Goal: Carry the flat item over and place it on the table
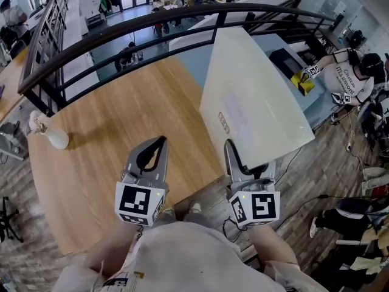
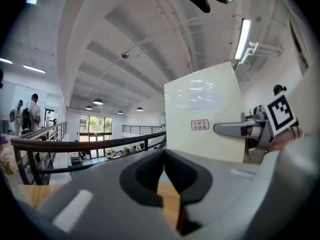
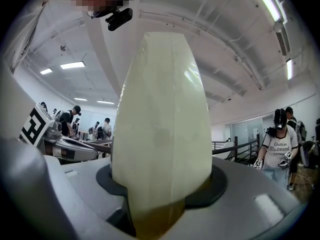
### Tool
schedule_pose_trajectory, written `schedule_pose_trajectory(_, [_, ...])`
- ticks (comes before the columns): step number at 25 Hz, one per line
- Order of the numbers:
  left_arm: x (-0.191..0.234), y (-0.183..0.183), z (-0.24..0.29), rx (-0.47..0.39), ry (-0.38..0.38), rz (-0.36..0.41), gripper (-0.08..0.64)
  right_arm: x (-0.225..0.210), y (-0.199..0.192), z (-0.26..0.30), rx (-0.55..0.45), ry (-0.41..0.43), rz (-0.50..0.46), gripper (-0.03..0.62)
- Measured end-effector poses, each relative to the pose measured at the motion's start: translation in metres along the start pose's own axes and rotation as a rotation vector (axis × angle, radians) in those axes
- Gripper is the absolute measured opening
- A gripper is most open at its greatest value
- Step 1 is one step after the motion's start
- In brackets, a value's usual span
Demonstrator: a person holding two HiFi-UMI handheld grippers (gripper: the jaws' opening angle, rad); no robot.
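White object: small, lies on the wooden table at its far left edge; what it is I cannot tell.
Railing: dark, curves behind the table's far side.
Left gripper: over the table, jaw tips closed together, nothing between them; the left gripper view shows only wood through the gap below the tips.
Left marker cube: black-and-white square pattern, no letters.
Flat board: cream, glossy, 1 piece, held in the air over the table's right edge, right of the left gripper.
Board long axis: runs from the right gripper away toward the railing; in the left gripper view the board stands upright, its broad face toward that camera.
Board label: small red-framed rectangle on the face; print too small to read.
Right gripper: jaws clamped on the board's near end; in its own view the board rises straight up out of them.
Right marker cube: square pattern, no letters.
Person: far right, white shirt printed "Chateau Marmont".
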State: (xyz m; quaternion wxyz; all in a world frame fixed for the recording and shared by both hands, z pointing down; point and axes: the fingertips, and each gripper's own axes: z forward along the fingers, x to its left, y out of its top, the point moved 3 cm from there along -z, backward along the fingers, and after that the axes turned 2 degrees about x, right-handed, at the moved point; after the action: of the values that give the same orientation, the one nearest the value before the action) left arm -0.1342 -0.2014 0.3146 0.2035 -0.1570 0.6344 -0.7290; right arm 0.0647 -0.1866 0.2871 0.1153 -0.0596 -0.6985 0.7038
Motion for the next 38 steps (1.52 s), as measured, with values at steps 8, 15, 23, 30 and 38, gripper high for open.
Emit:
schedule_pose_trajectory(8, [-0.022, -0.010, 0.050, -0.001, 0.000, -0.006, 0.003, -0.032, -0.033, 0.026, 0.025, -0.001, 0.024, 0.274])
schedule_pose_trajectory(15, [-0.019, -0.045, 0.099, 0.076, -0.009, -0.016, 0.003, -0.055, -0.074, 0.068, 0.042, -0.018, -0.025, 0.275])
schedule_pose_trajectory(23, [-0.006, -0.100, 0.152, 0.135, 0.007, -0.023, 0.003, -0.071, -0.149, 0.115, 0.106, -0.025, -0.004, 0.275])
schedule_pose_trajectory(30, [-0.003, -0.152, 0.194, 0.184, 0.036, -0.046, 0.003, -0.084, -0.212, 0.144, 0.126, -0.027, 0.007, 0.273])
schedule_pose_trajectory(38, [0.002, -0.212, 0.220, 0.246, 0.047, -0.105, 0.003, -0.090, -0.268, 0.160, 0.144, -0.020, 0.028, 0.273])
